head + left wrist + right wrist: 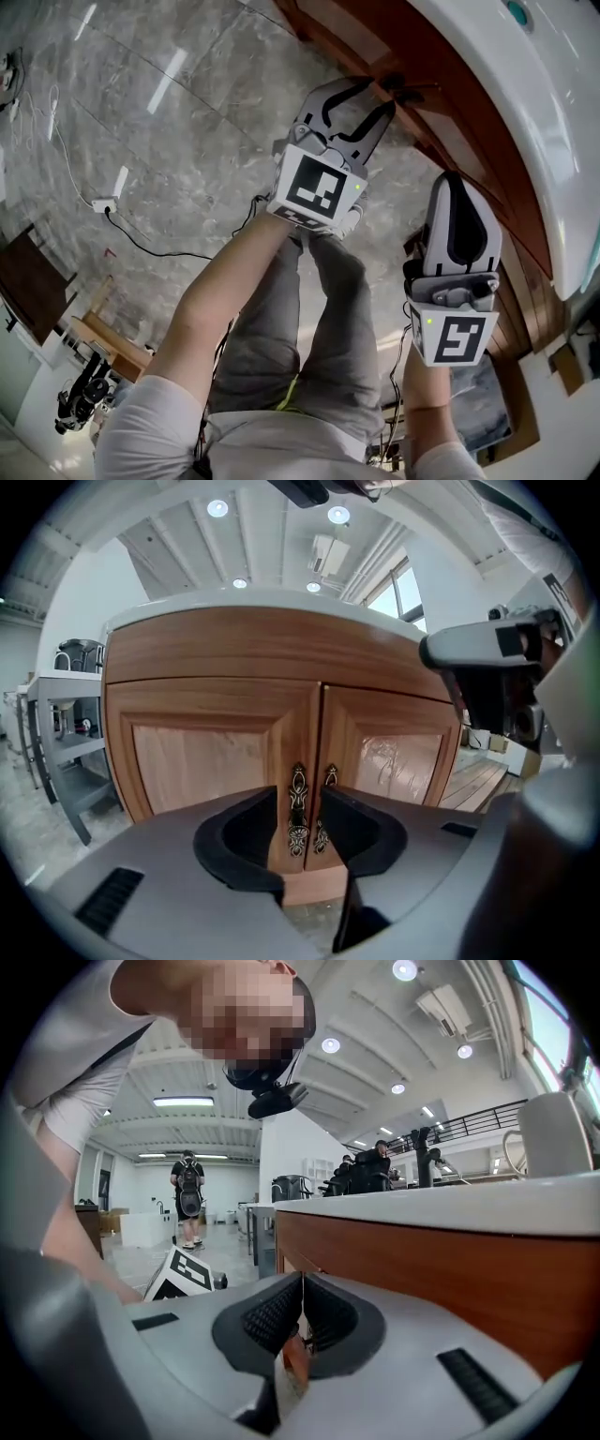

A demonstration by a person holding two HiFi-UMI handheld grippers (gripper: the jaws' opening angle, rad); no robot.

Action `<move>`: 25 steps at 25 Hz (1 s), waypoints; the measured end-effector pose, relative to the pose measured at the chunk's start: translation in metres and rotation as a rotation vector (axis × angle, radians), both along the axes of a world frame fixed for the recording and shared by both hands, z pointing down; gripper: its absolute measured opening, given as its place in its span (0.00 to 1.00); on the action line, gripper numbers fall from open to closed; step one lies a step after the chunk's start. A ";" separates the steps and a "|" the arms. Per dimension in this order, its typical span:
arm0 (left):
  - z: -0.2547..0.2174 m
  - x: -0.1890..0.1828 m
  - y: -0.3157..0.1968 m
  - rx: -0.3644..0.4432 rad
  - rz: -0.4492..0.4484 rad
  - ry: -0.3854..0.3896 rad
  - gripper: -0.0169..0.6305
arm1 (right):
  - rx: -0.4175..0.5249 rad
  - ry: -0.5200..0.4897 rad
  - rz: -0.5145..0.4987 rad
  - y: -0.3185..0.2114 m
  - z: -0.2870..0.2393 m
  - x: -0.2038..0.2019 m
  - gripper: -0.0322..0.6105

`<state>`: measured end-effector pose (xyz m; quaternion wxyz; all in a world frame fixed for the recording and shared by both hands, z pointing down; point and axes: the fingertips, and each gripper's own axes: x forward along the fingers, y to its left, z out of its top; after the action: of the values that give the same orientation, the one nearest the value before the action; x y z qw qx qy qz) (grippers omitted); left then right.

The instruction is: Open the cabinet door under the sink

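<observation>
readable text: none | brands: none | numbers: none | signs: none

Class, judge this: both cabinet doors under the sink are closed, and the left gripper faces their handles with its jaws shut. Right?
No: the left gripper view shows the left gripper's jaws apart, not shut. The cabinet doors are closed, and it faces their handles.
</observation>
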<state>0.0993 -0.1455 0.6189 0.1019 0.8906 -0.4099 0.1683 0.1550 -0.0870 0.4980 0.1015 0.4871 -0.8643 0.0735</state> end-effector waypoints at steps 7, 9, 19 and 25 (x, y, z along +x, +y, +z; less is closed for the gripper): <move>0.030 0.008 -0.004 0.014 0.014 0.003 0.27 | 0.019 -0.002 0.017 0.002 0.026 0.002 0.10; 0.036 0.010 -0.005 0.015 0.015 0.005 0.28 | 0.020 0.000 0.027 0.004 0.032 0.004 0.10; 0.059 0.017 -0.013 0.043 0.026 0.032 0.29 | 0.042 -0.008 0.039 0.001 0.064 0.008 0.10; 0.064 0.013 -0.015 0.072 0.026 0.033 0.27 | 0.038 -0.006 0.038 0.001 0.080 0.008 0.10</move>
<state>0.1122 -0.1603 0.6832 0.0743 0.9017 -0.4024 0.1398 0.1629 -0.0864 0.5778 0.0883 0.5051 -0.8564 0.0607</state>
